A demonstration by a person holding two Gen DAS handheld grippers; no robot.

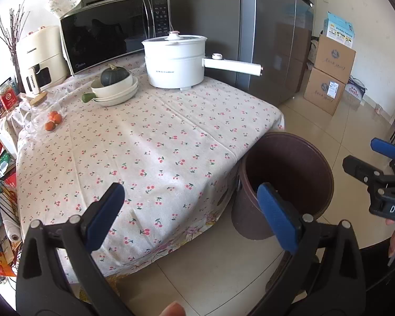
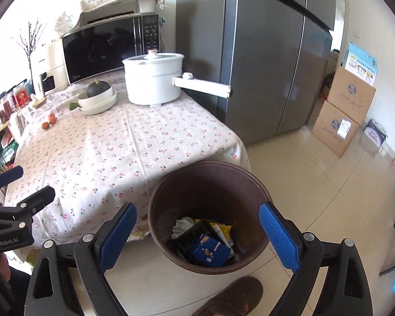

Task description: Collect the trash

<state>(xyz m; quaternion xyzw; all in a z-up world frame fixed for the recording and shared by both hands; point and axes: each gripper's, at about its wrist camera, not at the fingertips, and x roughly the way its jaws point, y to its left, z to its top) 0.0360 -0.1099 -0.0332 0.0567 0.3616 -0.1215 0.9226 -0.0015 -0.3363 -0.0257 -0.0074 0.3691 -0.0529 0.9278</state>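
Note:
A dark brown round trash bin (image 2: 252, 192) stands on the floor at the table's near corner; it also shows in the left wrist view (image 1: 321, 163). Inside it lie a blue snack box (image 2: 210, 251), a black tray (image 2: 192, 237), white crumpled paper (image 2: 181, 225) and yellow wrappers (image 2: 223, 227). My right gripper (image 2: 197, 231) is open and empty, above and in front of the bin. My left gripper (image 1: 189, 213) is open and empty over the table's near edge, left of the bin. Each gripper shows in the other's view, the right (image 1: 366, 158) and the left (image 2: 26, 187).
The table has a cherry-print cloth (image 1: 144, 144). At its back stand a white electric pot (image 1: 176, 60) with a long handle, stacked bowls with a green squash (image 1: 115, 84), small oranges (image 1: 52, 119), a microwave (image 1: 113, 31). A grey fridge (image 2: 263, 65), cardboard boxes (image 2: 342, 110), a slipper (image 2: 231, 300).

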